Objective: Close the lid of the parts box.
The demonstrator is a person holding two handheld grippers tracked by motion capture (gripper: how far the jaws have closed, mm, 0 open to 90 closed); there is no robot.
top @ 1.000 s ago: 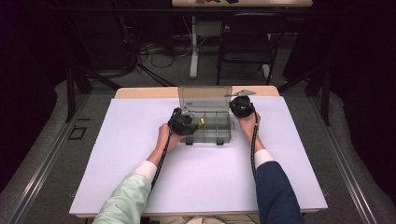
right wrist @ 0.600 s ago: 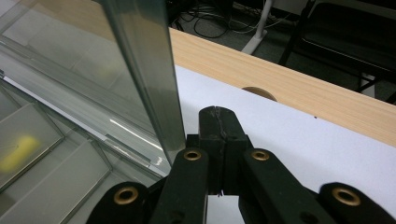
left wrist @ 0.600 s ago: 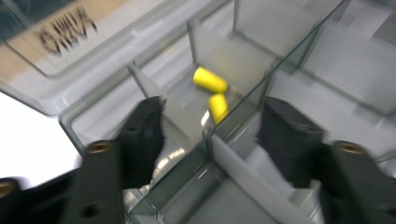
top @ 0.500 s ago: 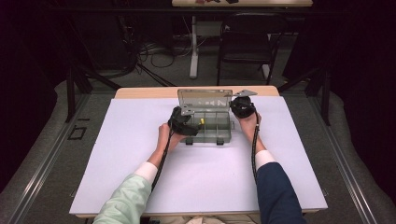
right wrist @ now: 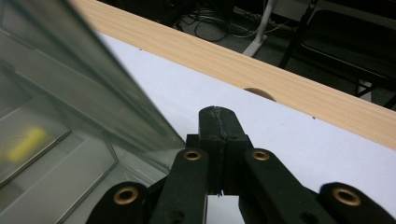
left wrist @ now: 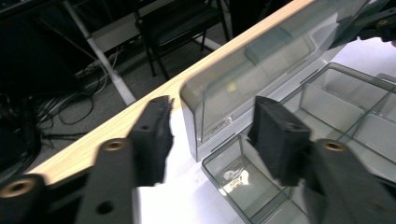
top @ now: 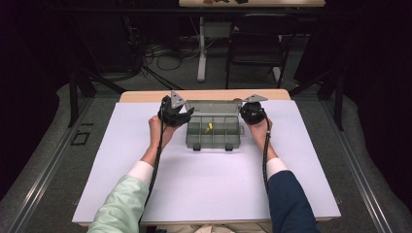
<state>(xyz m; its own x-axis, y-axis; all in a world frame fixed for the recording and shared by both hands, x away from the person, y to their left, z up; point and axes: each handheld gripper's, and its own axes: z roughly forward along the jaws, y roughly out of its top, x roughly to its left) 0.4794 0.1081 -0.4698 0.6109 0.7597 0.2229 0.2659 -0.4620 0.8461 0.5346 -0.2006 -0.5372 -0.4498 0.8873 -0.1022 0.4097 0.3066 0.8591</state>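
A grey see-through compartment box (top: 214, 144) sits at the far middle of the white table top, its lid (top: 214, 108) standing up at the back. A small yellow piece (top: 209, 127) lies in one middle compartment. My left gripper (top: 183, 116) is raised at the lid's left end. Its jaws (left wrist: 212, 133) have just been closing; they stand apart with the lid's corner (left wrist: 201, 102) between them, pads not pressing it. My right gripper (top: 245, 112) rests at the lid's right end, shut (right wrist: 219, 135) with nothing in it, beside the lid (right wrist: 79, 88).
The white sheet (top: 204, 184) covers the table, with a wooden strip (top: 209, 94) along the far edge behind the box. A dark chair (top: 257, 43), a table leg and cables stand on the floor beyond. Both forearms reach in from the near edge.
My left gripper has lifted and moved back and left, from over the box's left compartments to the lid's left corner. The right gripper has stayed put.
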